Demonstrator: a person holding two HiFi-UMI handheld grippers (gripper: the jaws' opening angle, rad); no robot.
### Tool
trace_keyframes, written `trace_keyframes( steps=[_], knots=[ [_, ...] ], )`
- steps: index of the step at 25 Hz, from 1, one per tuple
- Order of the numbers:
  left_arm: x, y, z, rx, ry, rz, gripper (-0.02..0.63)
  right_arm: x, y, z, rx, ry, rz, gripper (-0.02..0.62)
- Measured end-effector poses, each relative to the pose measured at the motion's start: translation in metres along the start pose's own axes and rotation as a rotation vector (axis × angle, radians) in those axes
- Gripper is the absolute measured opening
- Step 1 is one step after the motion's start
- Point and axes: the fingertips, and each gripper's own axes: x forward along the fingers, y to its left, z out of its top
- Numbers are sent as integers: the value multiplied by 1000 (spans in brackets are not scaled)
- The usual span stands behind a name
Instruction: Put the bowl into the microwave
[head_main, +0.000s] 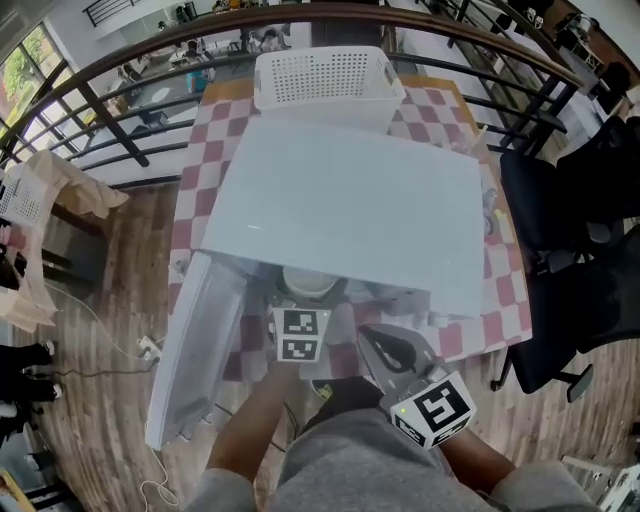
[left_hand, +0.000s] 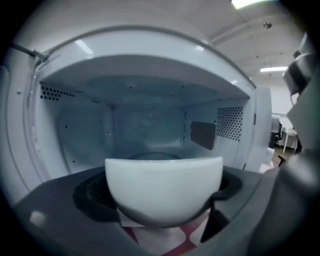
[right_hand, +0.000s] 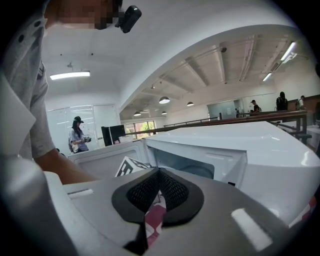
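White bowl (left_hand: 164, 175): upright, clamped between the left tool's (left_hand: 162, 195) spread jaws.
Bowl's place: at the microwave's (head_main: 350, 200) mouth, over the checked desk (head_main: 213, 132).
Microwave door (head_main: 195, 340): swung open.
Right tool (right_hand: 159, 190): jaws together, gripping nothing.

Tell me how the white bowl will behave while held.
The bowl looks glazed and smooth, so it may slip in the left claw, which holds its rounded sides. It seems rigid, probably ceramic: a knock on the microwave could chip it.
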Motion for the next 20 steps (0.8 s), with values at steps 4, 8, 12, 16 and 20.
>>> trace_keyframes(
  steps=[4,8,12,16,20],
  knots=[
    [30,2,-4,50,65,27,523,6,-2,0,9,0,12,-3],
    [46,-3,-11,98,102,24,523,9,-4,0,10,-3,14,-2],
    [51,0,-10,102,99,49,523,9,-8,3,22,-9,18,-2],
    [49,1,-11,135,87,57,524,11,-7,0,23,-3,32,-2],
    [48,3,-12,134,85,61,524,12,-3,-4,25,4,43,-3]
  ],
)
